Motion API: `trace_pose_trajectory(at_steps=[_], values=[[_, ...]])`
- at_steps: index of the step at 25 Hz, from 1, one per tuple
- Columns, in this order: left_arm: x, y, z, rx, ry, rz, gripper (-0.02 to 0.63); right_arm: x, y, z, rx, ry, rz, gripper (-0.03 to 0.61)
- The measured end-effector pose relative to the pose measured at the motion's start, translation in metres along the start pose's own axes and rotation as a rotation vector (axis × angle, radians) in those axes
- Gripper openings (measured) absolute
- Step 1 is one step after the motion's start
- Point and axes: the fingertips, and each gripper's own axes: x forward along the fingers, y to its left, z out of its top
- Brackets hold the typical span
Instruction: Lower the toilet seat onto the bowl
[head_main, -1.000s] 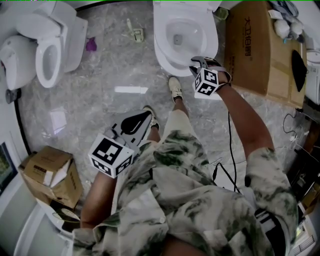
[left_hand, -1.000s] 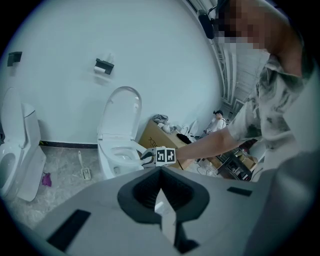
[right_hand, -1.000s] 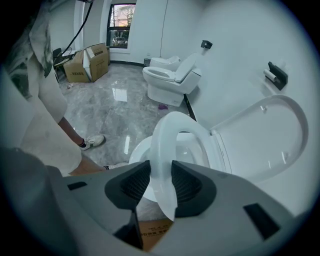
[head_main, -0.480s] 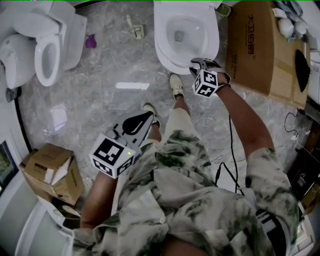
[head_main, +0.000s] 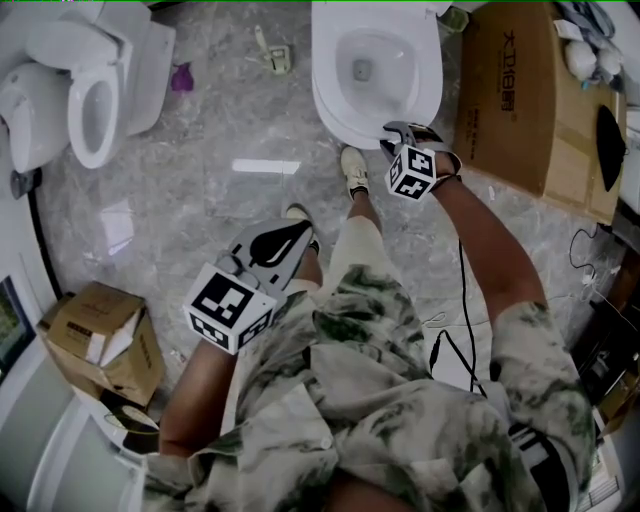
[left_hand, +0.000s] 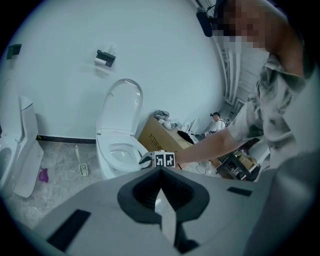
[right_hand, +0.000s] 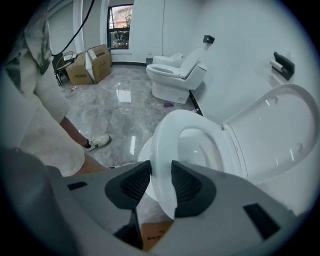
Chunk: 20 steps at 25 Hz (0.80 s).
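The white toilet (head_main: 330, 110) stands at the top middle of the head view, lid (right_hand: 280, 130) raised against the wall. Its seat ring (right_hand: 165, 135) lies low over the bowl. My right gripper (right_hand: 161, 177) is shut on the seat's front rim, one pad on each side of the ring. From above, the right gripper (head_main: 392, 130) sits at the bowl's front right edge. The left gripper view shows the same toilet (left_hand: 117, 150) with the right gripper (left_hand: 145, 160) at its front. My left gripper (head_main: 290, 235) hangs by the person's left leg, shut with nothing in it.
A second toilet (head_main: 85, 95) stands at the far left. A large cardboard box (head_main: 515, 90) sits right beside the toilet, a smaller box (head_main: 100, 340) at lower left. A brush (head_main: 268, 52) lies on the marble floor. A cable (head_main: 465, 290) runs by my right arm.
The whole head view has drifted a little. My right gripper stays clamped at the seat's front rim, and the left gripper holds its place.
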Motion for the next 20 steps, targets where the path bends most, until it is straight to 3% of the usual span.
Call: trace_pose_trajectory(at_steps=[20], values=[[0.027,0.022,-0.005,-0.030,0.024,0.007,0.021,0.043,0.021,-0.013,0.017,0.013,0.057,0.141]])
